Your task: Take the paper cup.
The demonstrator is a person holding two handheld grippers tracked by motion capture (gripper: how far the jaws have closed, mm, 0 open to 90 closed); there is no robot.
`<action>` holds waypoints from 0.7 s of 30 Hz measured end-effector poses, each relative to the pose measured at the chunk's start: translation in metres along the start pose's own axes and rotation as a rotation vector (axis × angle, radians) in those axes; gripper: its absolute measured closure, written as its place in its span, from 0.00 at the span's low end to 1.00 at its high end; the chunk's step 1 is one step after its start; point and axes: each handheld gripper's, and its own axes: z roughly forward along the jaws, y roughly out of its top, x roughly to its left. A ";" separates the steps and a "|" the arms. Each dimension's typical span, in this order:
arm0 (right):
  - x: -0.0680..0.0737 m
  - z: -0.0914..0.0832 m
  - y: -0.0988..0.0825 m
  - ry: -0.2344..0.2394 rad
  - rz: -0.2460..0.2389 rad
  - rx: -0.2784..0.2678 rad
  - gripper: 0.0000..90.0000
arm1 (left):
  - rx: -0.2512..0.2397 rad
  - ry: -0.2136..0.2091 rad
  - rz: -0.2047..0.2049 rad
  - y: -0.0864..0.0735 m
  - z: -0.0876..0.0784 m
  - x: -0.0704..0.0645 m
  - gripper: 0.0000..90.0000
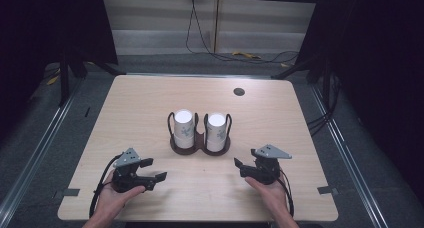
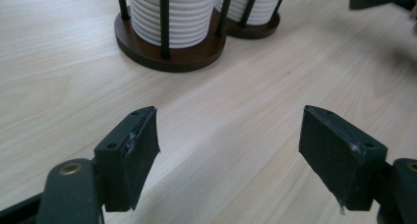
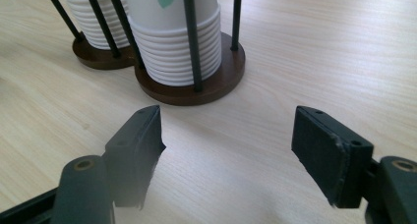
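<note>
A light wooden tabletop (image 1: 150, 103) carries a dark brown holder (image 1: 200, 147) with 2 round bays, standing near the centre. Each bay is fenced by thin black rods and holds 1 stack of white paper cups, upright. The left stack (image 1: 184, 129) has a small green print on its side; the right stack (image 1: 216, 132) stands just beside it, at its 3 o'clock. A small dark round hole (image 1: 239, 92) is in the tabletop at about 1 o'clock from the holder, well apart from it.

The left tongs (image 1: 154, 169) are at about 7 o'clock from the holder, held by the person's left hand (image 1: 116, 197), low over the tabletop. Their jaws stand wide apart with nothing between them; in the left gripper view the holder's base (image 2: 167, 54) is ahead of them, at 12 o'clock.

The right tongs (image 1: 240, 167) are at about 5 o'clock from the holder, held by the right hand (image 1: 272, 194). Their jaws are also wide apart and hold nothing. In the right gripper view the nearer stack (image 3: 174, 42) stands ahead, slightly toward 11 o'clock, not touching the jaws.
</note>
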 end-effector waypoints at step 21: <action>0.010 0.004 0.012 0.130 -0.035 -0.028 0.34 | -0.028 0.003 0.022 -0.004 -0.001 0.004 0.31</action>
